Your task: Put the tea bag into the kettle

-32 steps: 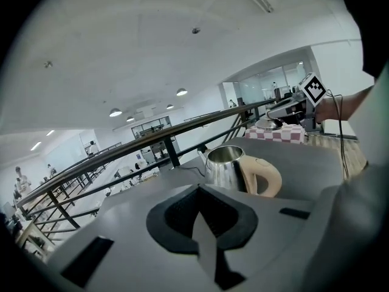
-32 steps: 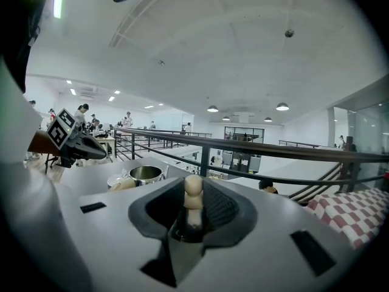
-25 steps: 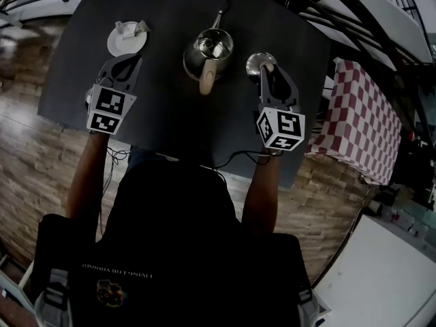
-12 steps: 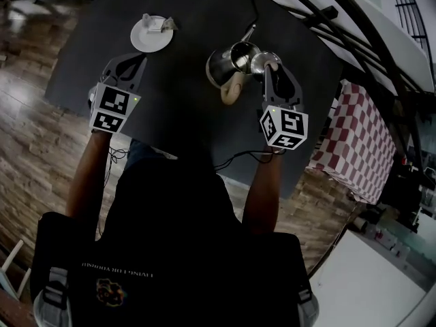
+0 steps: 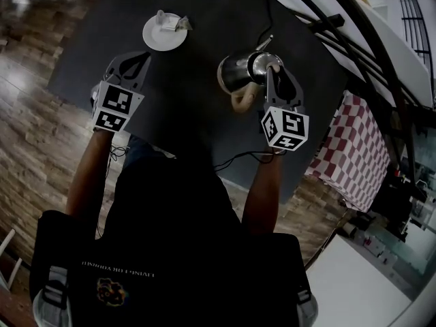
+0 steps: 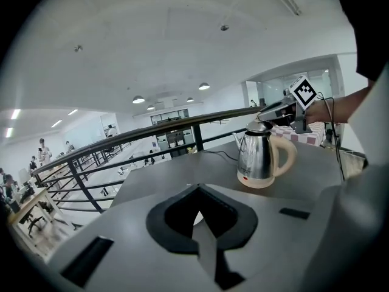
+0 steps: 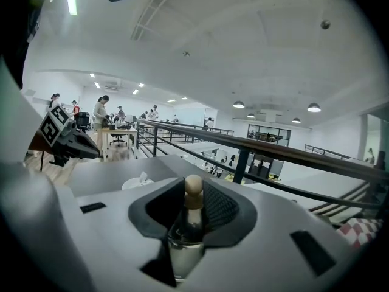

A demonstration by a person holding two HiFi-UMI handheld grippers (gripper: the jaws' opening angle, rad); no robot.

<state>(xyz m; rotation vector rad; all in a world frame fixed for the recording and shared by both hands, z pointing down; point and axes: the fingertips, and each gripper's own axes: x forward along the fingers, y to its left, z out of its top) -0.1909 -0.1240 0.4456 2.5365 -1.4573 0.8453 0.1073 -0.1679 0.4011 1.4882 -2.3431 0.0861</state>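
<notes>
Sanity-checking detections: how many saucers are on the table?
1. The white saucer sits on the far-left part of the table, ahead of the left gripper; none looks hidden.

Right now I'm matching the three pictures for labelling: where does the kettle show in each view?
Head view: kettle upper centre, beside the right gripper.
Left gripper view: right of centre, under the right gripper.
Right gripper view: body not in it; only the lid shows, between the jaws.
Shared landmark: the black railing.
</notes>
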